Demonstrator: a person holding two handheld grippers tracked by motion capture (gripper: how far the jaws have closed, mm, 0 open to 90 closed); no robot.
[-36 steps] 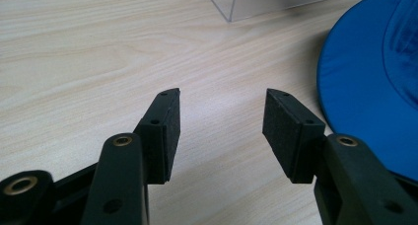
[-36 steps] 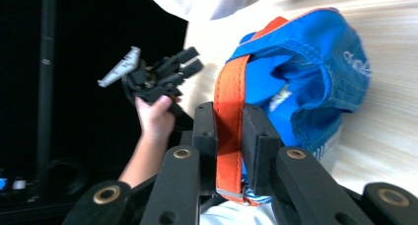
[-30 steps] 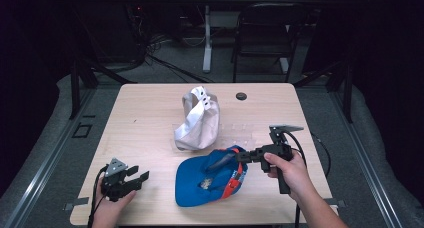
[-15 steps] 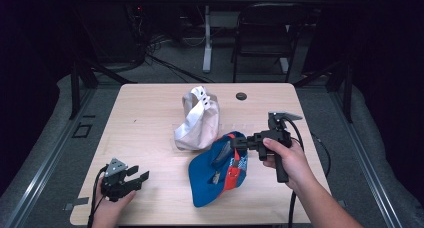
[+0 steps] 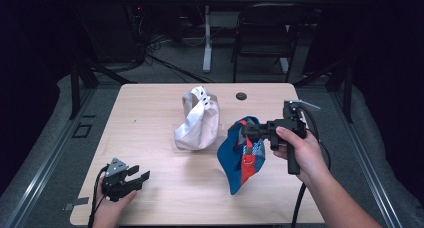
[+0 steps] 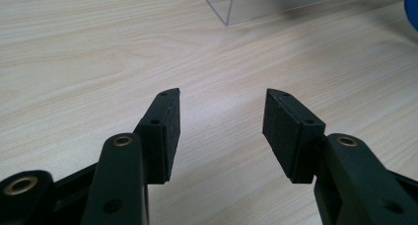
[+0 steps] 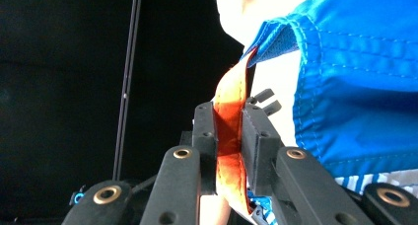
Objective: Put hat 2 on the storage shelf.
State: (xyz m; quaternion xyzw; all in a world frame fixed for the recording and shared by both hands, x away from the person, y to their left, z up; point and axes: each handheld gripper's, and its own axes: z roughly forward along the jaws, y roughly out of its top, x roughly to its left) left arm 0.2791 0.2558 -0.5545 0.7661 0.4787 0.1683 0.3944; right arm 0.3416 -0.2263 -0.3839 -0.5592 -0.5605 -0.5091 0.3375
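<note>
Blue cap (image 5: 235, 153) hangs from right gripper (image 5: 248, 132), orange strap (image 7: 229, 131) pinched.

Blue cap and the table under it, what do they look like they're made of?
The blue cap looks like thin woven cloth, matte, with stitched seams and a limp hang; its orange strap, pinched in the right gripper, seems similar fabric. The table looks like pale wood or wood-grain laminate, smooth; which one I can't tell.

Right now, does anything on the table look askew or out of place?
The blue cap is not lying flat: the right gripper is shut on its orange strap, so it dangles on edge. The white cap beside it is crumpled. Nothing is spilled.
</note>
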